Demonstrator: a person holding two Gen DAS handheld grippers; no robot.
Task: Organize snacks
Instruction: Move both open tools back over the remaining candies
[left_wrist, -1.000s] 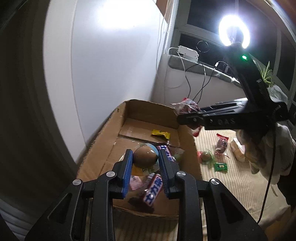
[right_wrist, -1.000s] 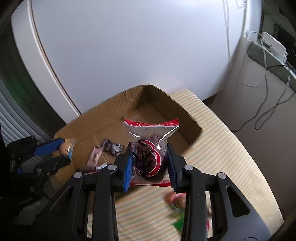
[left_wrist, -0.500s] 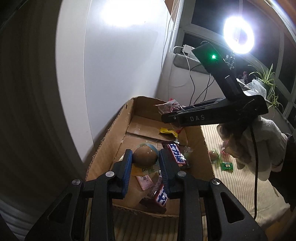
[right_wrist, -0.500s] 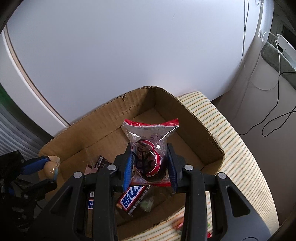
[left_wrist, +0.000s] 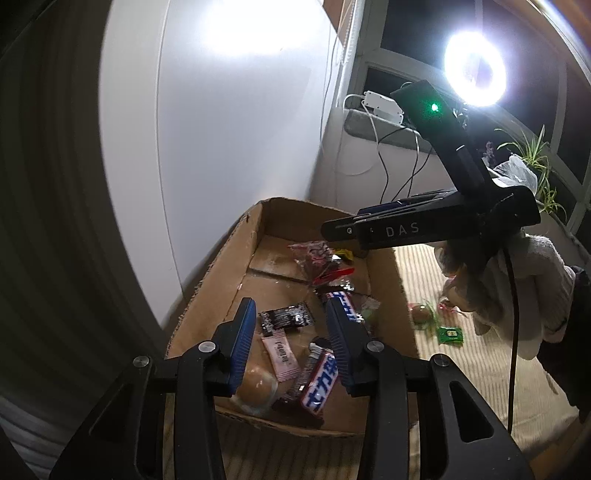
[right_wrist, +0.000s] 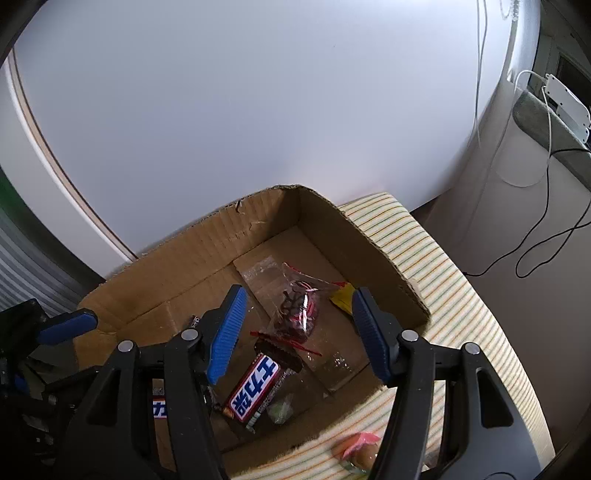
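A cardboard box (left_wrist: 221, 280) (right_wrist: 369, 236) stands on a striped cloth and holds several snacks. My left gripper (left_wrist: 291, 325) is open and empty above the box's near end; a wrapped brown egg (left_wrist: 256, 384) lies in the box below it. My right gripper (right_wrist: 295, 314) is open and empty above the box; it also shows in the left wrist view (left_wrist: 340, 230). A red-and-clear packet (right_wrist: 297, 306) (left_wrist: 317, 258) lies on the box floor below it. Chocolate bars (right_wrist: 255, 387) (left_wrist: 319, 384), a pink sachet (left_wrist: 280, 352) and a dark wrapper (left_wrist: 284, 317) lie in the box.
Loose snacks lie on the striped cloth (left_wrist: 461, 354) right of the box: a wrapped egg (left_wrist: 421, 314) and a green sachet (left_wrist: 450, 334). A white wall panel (right_wrist: 258, 110) stands behind the box. A ring light (left_wrist: 474, 68) and cables are at the window.
Both grippers have opened. The wrapped egg has dropped from the left gripper into the box, and the red-and-clear packet has dropped from the right gripper onto the box floor.
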